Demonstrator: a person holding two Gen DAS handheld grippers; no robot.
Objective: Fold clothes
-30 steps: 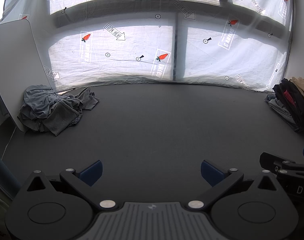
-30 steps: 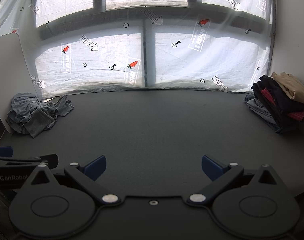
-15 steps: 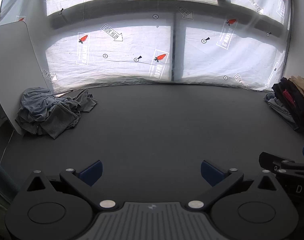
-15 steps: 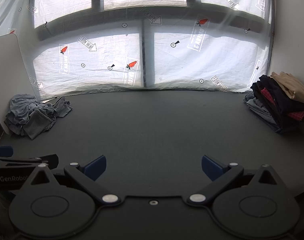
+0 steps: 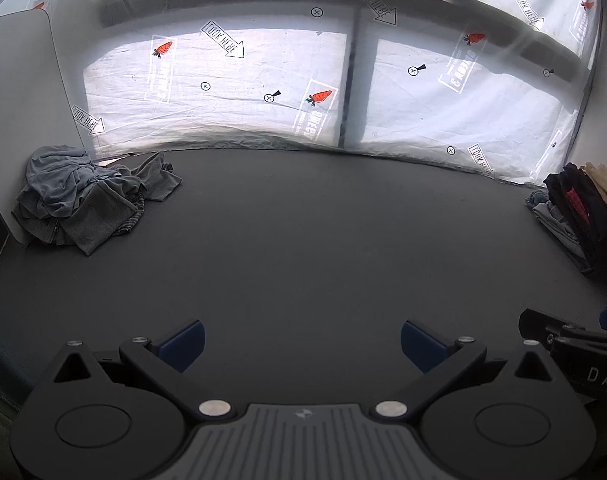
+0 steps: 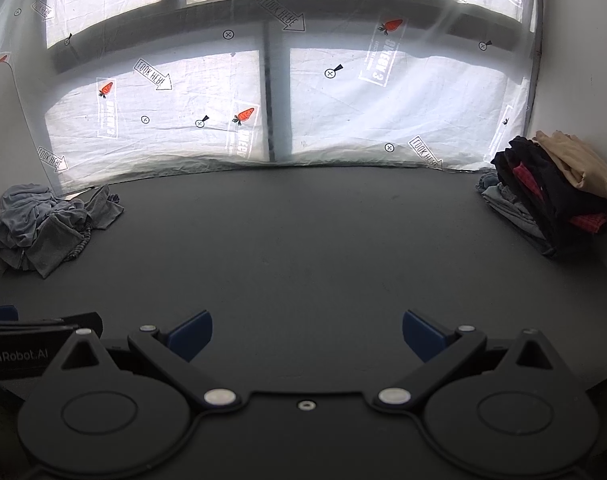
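A heap of crumpled grey clothes (image 5: 83, 200) lies at the far left of the dark table (image 5: 303, 240); it also shows in the right wrist view (image 6: 43, 224). A stack of folded dark, red and tan clothes (image 6: 555, 192) sits at the far right, also seen in the left wrist view (image 5: 583, 216). My left gripper (image 5: 301, 344) is open and empty, low over the table's near side. My right gripper (image 6: 307, 334) is open and empty beside it, to its right. Both are far from either pile.
A white plastic sheet (image 5: 263, 80) with printed arrows and carrots covers the windows behind the table. A white board (image 5: 19, 100) stands at the left edge behind the grey heap. A white wall (image 6: 583, 60) stands at the right.
Both views have shifted slightly, so the clothes piles sit a little differently in frame. Both grippers stay open and empty.
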